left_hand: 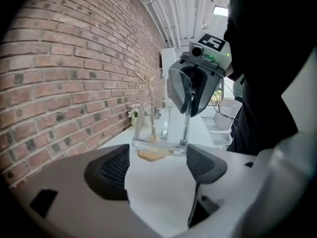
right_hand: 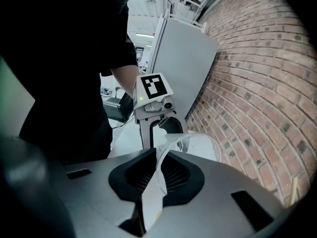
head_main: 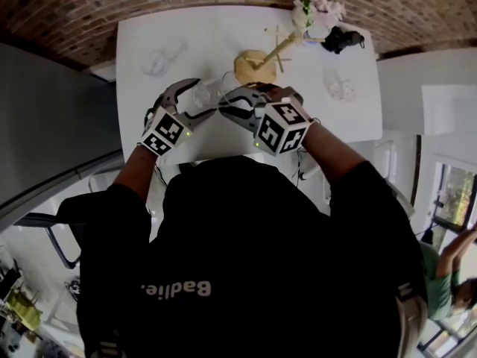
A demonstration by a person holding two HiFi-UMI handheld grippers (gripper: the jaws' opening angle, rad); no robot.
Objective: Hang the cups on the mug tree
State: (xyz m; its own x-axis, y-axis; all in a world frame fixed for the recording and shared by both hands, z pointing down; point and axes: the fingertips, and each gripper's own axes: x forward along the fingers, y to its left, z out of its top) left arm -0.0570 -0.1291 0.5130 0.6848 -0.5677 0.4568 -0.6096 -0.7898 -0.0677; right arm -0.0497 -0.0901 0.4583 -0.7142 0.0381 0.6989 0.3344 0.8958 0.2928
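Right tongs (right_hand: 157,175) are clamped on the wall of the clear cup (left_hand: 159,133), held near the mug tree (head_main: 261,60). Left tongs (left_hand: 156,165) stand open around the cup's base, not pressing. The tree appears bare, so all hanging remains.

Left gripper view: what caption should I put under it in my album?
Left gripper, jaws wide apart around a clear glass cup, as the right gripper pinches its rim.

Three glass cups (head_main: 209,93) (head_main: 159,63) (head_main: 337,86), one wooden mug tree (head_main: 257,63), two grippers (head_main: 200,100) (head_main: 233,105), one flower vase (head_main: 316,13)
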